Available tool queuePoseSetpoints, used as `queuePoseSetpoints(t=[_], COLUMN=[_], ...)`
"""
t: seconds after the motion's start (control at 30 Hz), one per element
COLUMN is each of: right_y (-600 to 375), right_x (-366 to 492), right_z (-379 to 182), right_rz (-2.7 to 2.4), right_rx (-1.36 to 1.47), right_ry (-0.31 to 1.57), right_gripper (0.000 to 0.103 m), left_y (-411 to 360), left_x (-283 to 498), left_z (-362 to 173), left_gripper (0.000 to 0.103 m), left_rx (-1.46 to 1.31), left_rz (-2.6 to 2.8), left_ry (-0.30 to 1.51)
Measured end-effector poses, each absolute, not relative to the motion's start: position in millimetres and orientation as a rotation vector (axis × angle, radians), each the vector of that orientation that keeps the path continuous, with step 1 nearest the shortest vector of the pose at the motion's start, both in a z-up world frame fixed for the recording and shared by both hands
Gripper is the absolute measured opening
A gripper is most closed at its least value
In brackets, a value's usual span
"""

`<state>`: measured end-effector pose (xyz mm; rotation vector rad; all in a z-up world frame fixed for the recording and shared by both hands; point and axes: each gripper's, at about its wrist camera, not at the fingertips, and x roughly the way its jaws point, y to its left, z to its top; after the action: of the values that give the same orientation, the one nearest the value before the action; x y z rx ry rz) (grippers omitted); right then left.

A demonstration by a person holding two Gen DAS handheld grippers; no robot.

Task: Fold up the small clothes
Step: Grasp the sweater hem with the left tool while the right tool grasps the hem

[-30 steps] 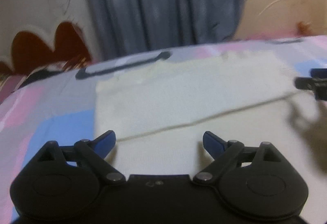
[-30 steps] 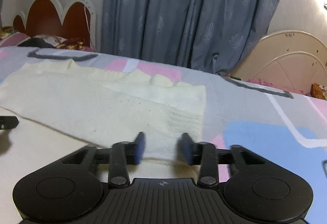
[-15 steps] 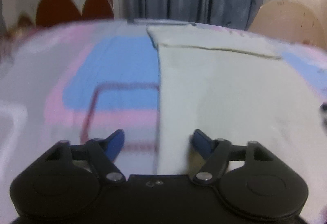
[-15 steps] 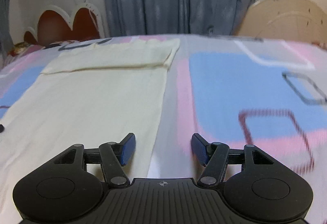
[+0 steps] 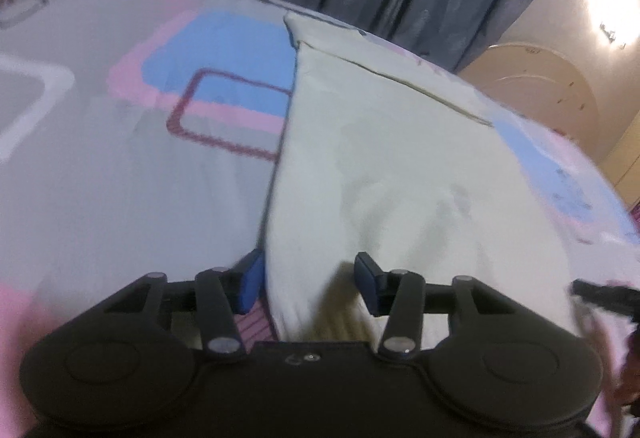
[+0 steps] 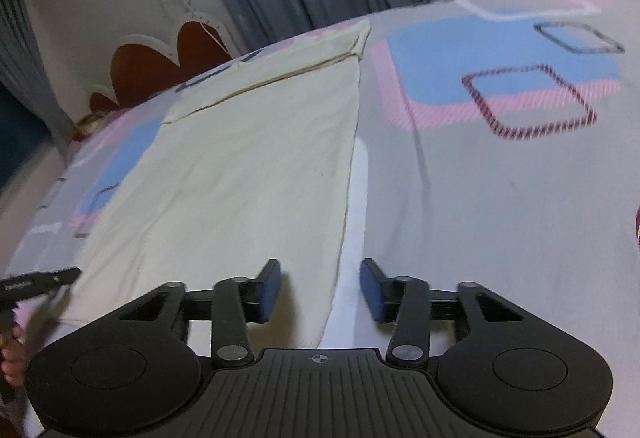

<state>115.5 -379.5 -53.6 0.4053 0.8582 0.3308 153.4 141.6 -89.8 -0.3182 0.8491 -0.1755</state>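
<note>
Closing too shallow could let a corner slip: your left gripper (image 5: 306,288) and right gripper (image 6: 320,290) sit with fingers open, the cream garment (image 6: 248,174) on the bed (image 6: 480,178) lying between each pair.

The cream garment (image 5: 384,166) lay flat on the patterned bed sheet (image 6: 500,190), a long pale panel with straight side edges. Across its far end ran a folded band, edged by a thin dark line (image 6: 280,78). Its near end was lumpy and slightly raised in the left wrist view, and smoother in the right wrist view (image 6: 240,178).
</note>
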Motion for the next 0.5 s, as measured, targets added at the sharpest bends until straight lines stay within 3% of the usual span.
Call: queuePoseSetpoints(t=[0.3, 0.33, 0.37, 0.4, 0.5], right_y=[-388, -388, -387, -386, -380], right_x=[113, 117, 122, 126, 129], right_z=[-65, -67, -68, -70, -70], right_rz=[0.403, 0.408, 0.41, 0.408, 0.408], right_rx=[0.634, 0.659, 0.674, 0.679, 0.653], right_ry=[0.887, 0.889, 0.896, 0.905, 0.909], right_gripper=[0.033, 0.029, 0.019, 0.014, 0.003], left_y=[154, 155, 156, 157, 161], left_x=[148, 150, 153, 155, 159], left_z=[-96, -97, -98, -100, -101], left_gripper=[0.046, 0.046, 0.046, 0.043, 0.003], left_rx=[-0.483, -0.498, -0.517, -0.539, -0.525], left_rz=[-0.283, -0.285, -0.288, -0.288, -0.222], left_ry=[0.881, 0.879, 0.875, 0.871, 0.873])
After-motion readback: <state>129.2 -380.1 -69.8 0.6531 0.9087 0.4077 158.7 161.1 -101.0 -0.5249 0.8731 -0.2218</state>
